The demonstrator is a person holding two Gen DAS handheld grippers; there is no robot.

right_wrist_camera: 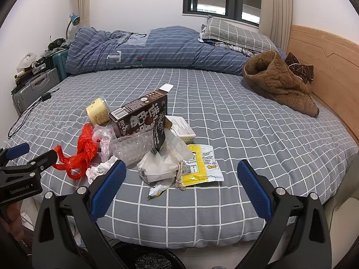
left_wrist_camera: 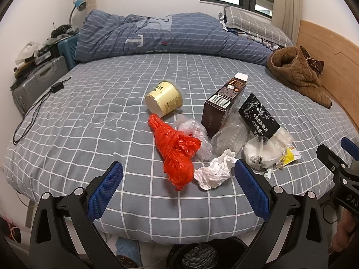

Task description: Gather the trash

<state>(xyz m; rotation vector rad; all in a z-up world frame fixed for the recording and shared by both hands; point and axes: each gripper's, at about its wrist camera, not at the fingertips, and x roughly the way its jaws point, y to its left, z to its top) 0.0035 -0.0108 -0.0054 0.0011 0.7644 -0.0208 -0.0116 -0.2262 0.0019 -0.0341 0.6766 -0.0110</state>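
Note:
Trash lies in a pile on the grey checked bed. A red plastic bag [left_wrist_camera: 177,152] [right_wrist_camera: 82,154], a crumpled white tissue [left_wrist_camera: 215,171], a clear plastic bag [left_wrist_camera: 195,134], a cream cup on its side [left_wrist_camera: 165,97] [right_wrist_camera: 97,111], a brown box [left_wrist_camera: 222,103] [right_wrist_camera: 139,116], bubble wrap [left_wrist_camera: 231,136] [right_wrist_camera: 132,148], a black packet [left_wrist_camera: 258,116] and a yellow wrapper [right_wrist_camera: 199,165]. My left gripper [left_wrist_camera: 178,174] is open, just short of the red bag and tissue. My right gripper [right_wrist_camera: 180,172] is open, before the wrapper pile.
A bin with a black liner [left_wrist_camera: 199,255] [right_wrist_camera: 148,259] stands on the floor below the bed's near edge. A folded blue quilt [left_wrist_camera: 161,35] and pillow lie at the back. A brown coat [left_wrist_camera: 298,74] lies by the wooden headboard. Suitcases [left_wrist_camera: 38,78] stand left.

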